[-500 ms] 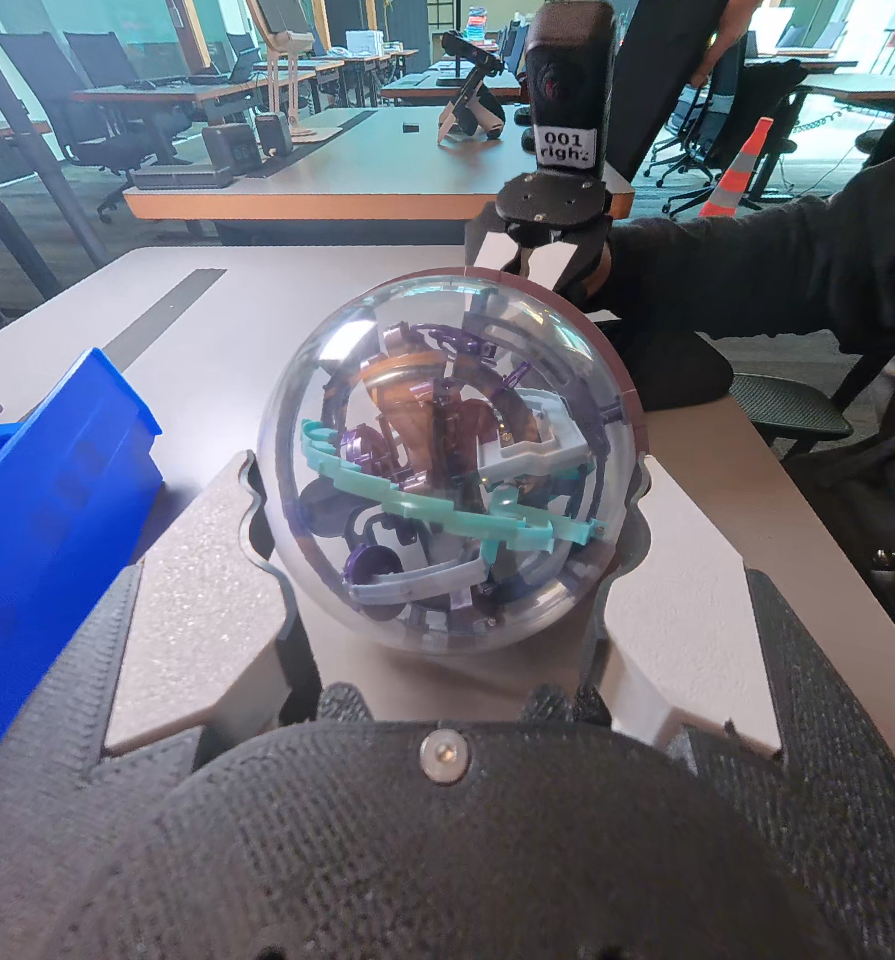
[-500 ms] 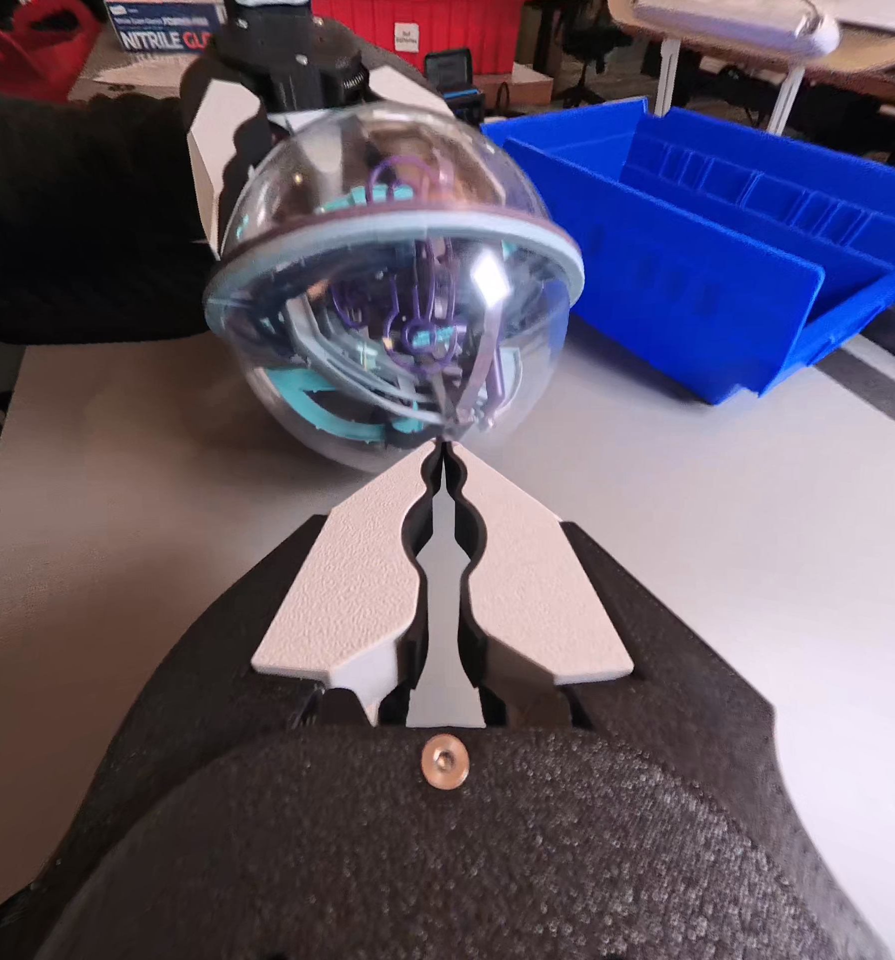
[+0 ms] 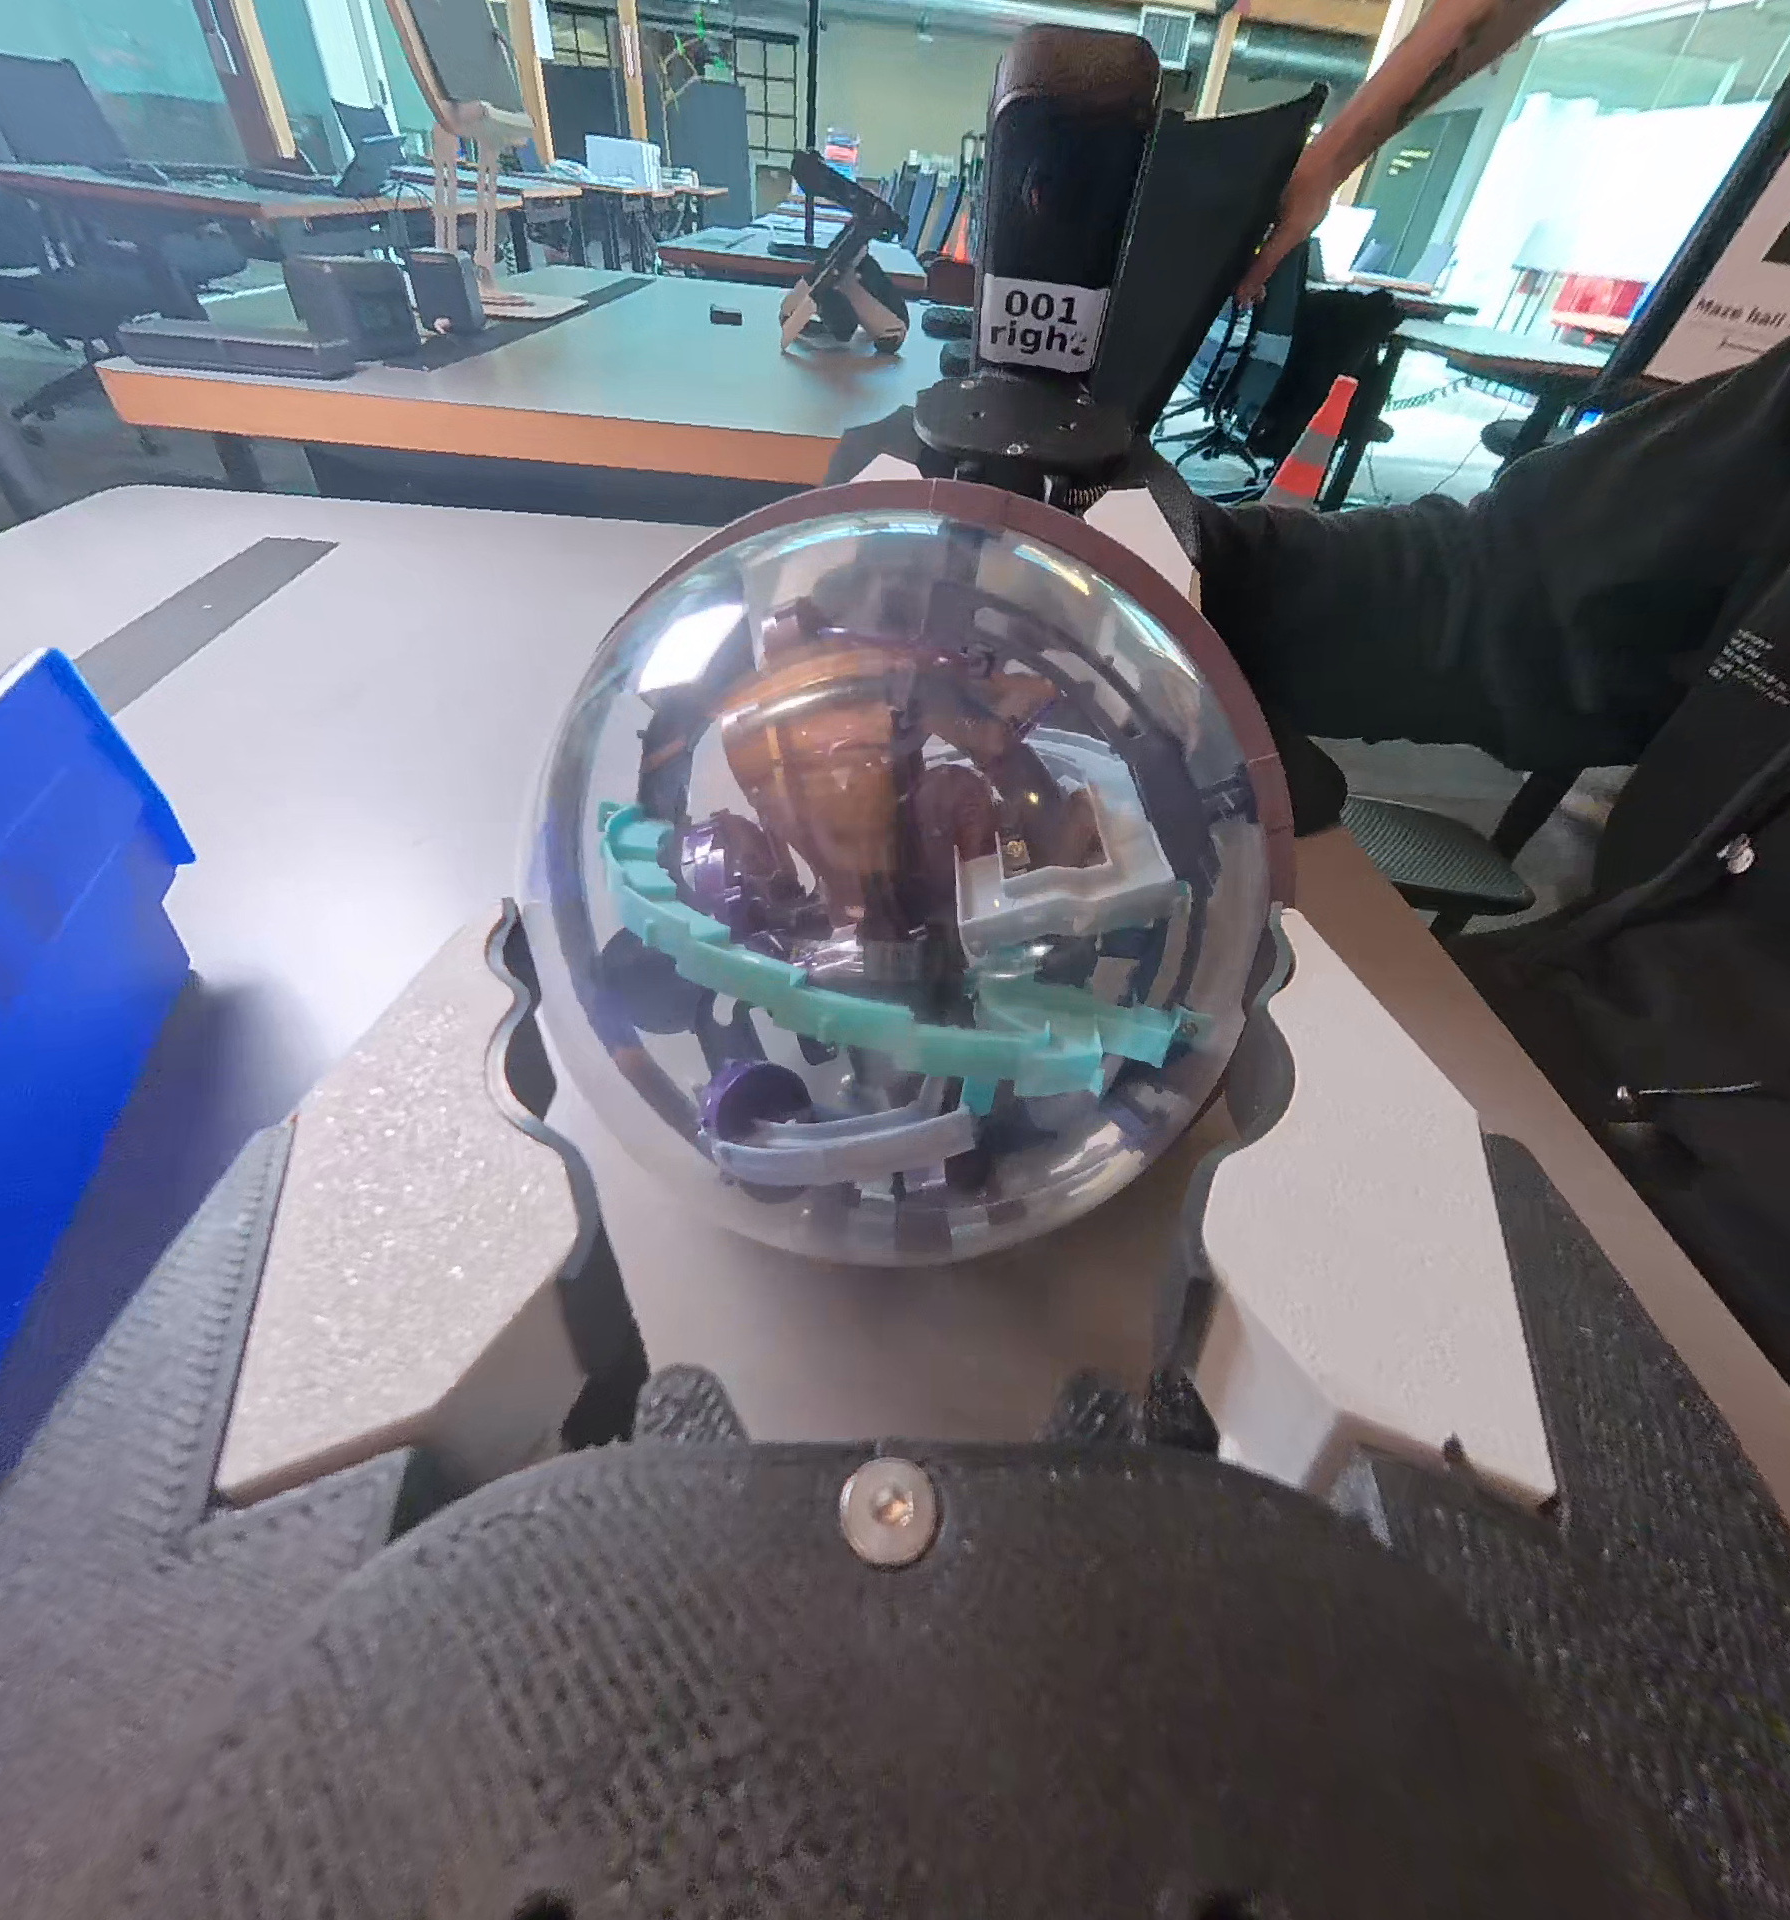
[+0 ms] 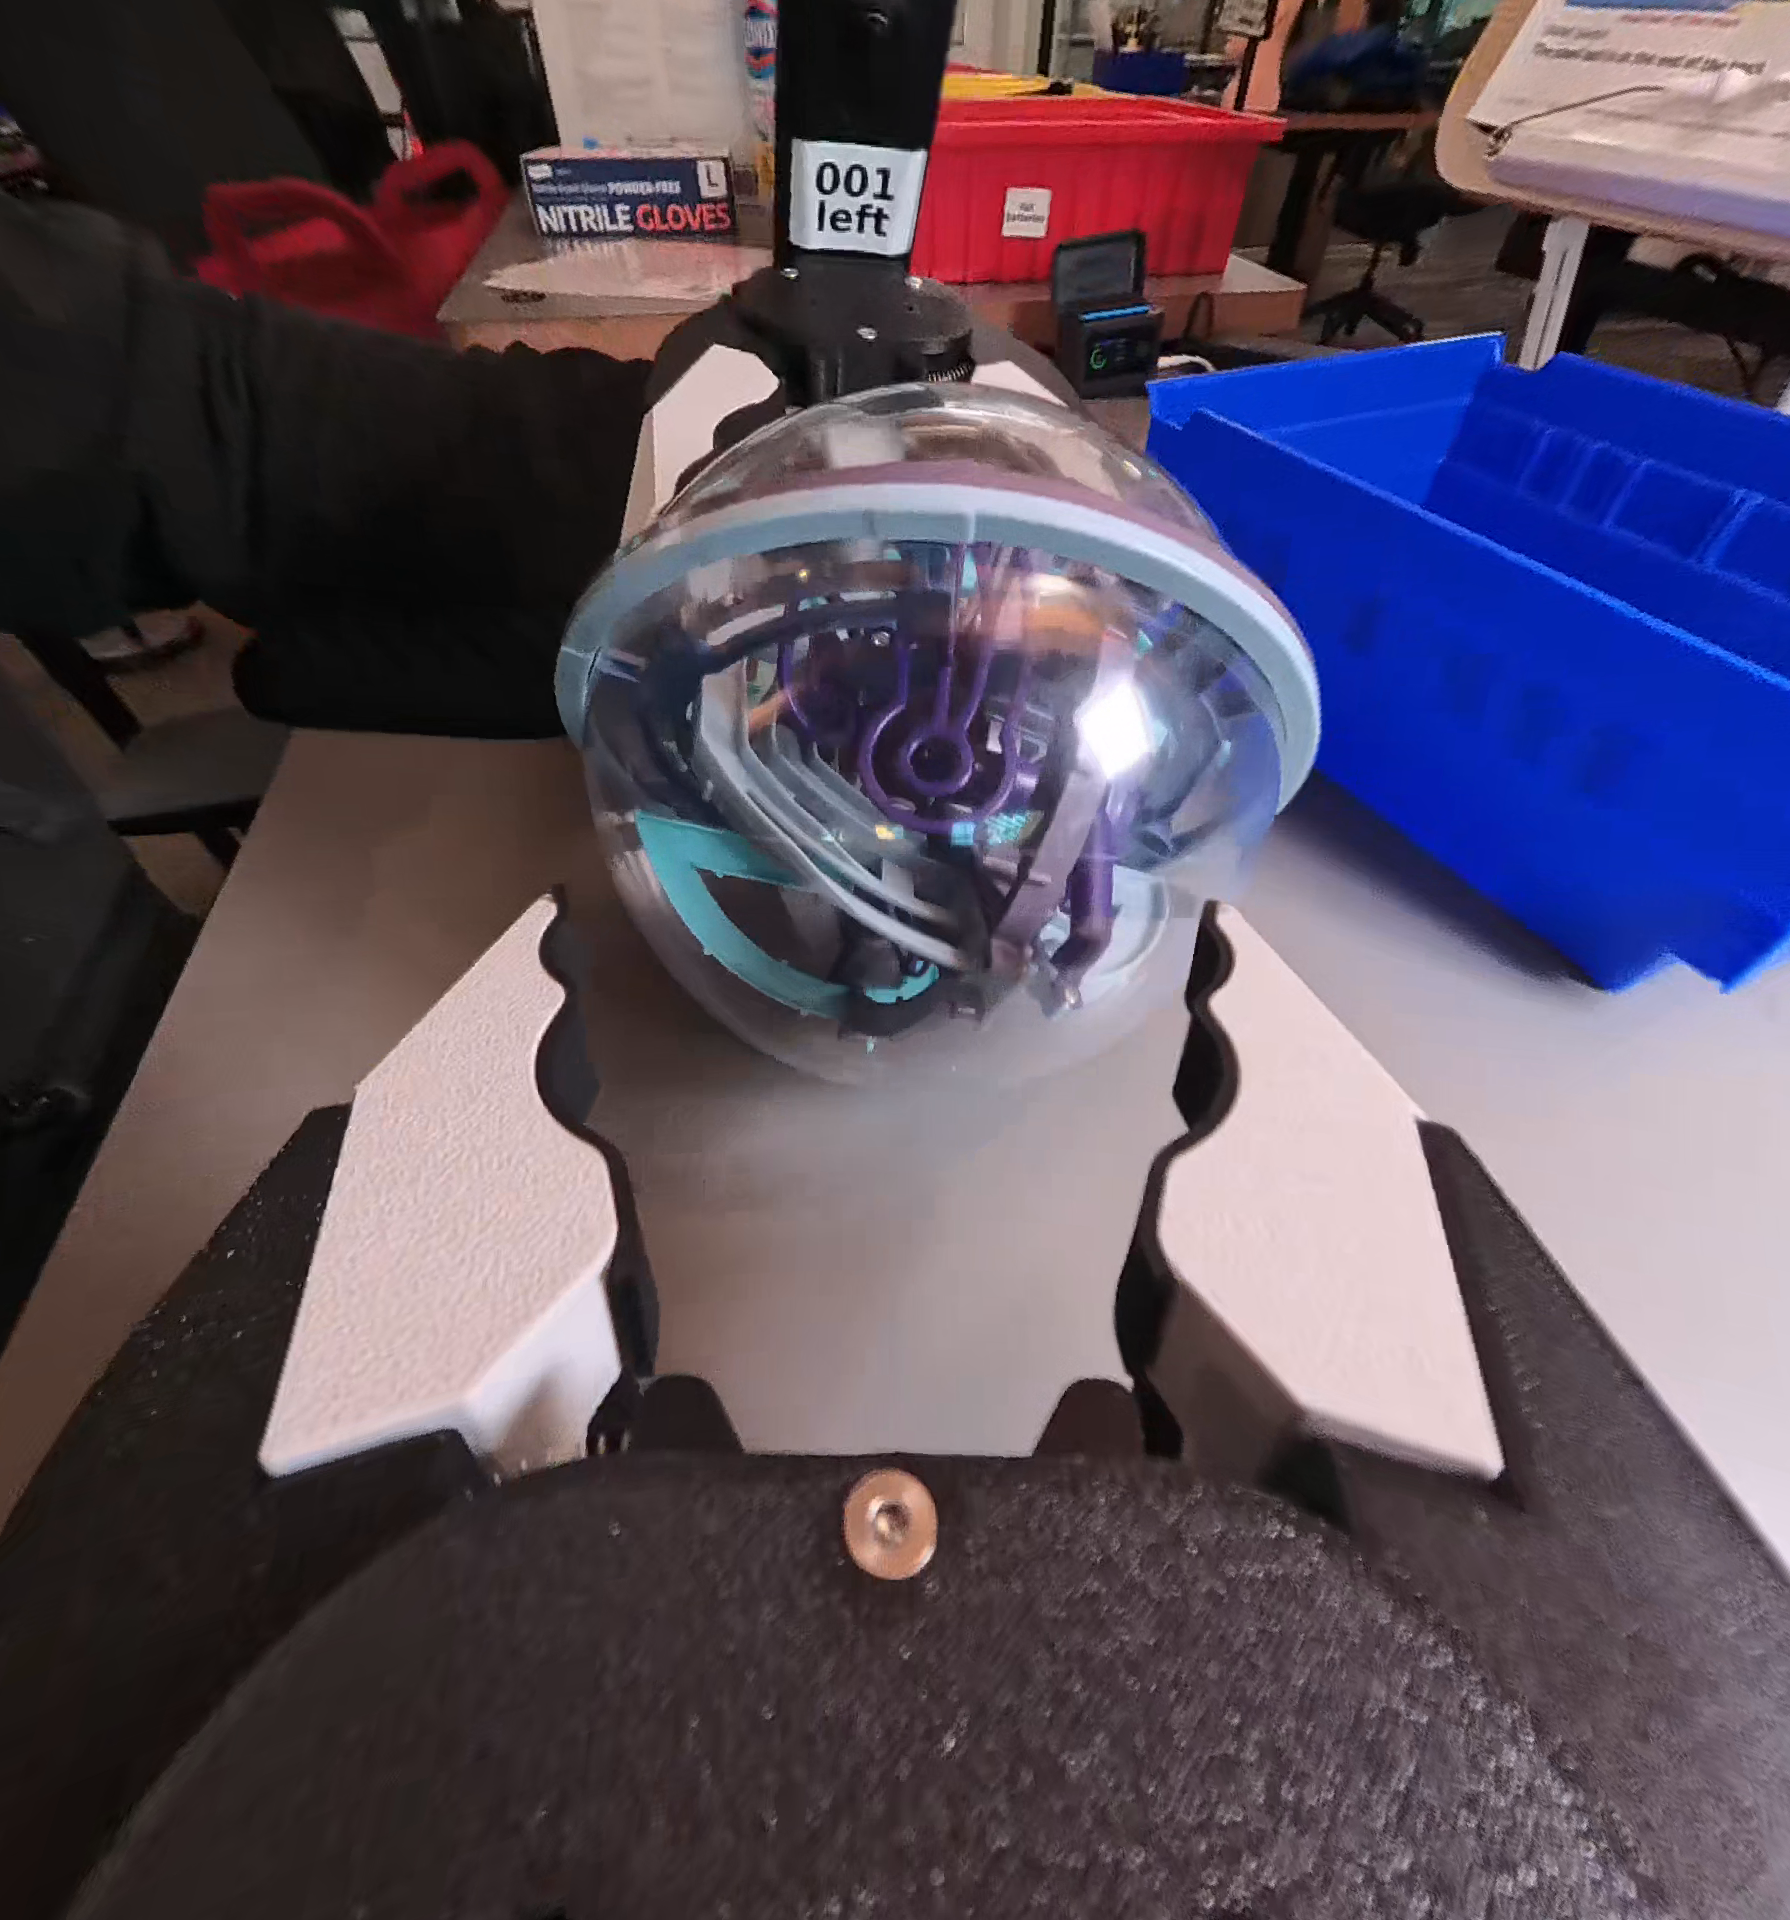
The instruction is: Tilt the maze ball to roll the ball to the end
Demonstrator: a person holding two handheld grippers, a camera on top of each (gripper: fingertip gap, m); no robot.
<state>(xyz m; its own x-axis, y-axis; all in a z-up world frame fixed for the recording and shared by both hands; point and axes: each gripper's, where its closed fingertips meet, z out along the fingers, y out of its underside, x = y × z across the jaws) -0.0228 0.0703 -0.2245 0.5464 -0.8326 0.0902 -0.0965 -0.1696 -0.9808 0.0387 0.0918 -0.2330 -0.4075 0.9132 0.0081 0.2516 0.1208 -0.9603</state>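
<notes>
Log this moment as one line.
left gripper: shut on clear plastic maze ball | right gripper: open, not touching ball | blue bin: beside

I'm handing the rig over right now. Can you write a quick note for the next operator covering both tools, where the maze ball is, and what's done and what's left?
Left tool: spread wide around the maze ball, pads appear pressed on its two sides.
Right tool: open, fingertips flank the sphere's near side, gaps visible, no grip.
Maze ball: tilted, low over the grey table, beside the blue bin.
Done: the sphere is gripped and tilted.
Left: I can't make out the small ball inside. Find it, then tilt until it reaches the end.
</notes>
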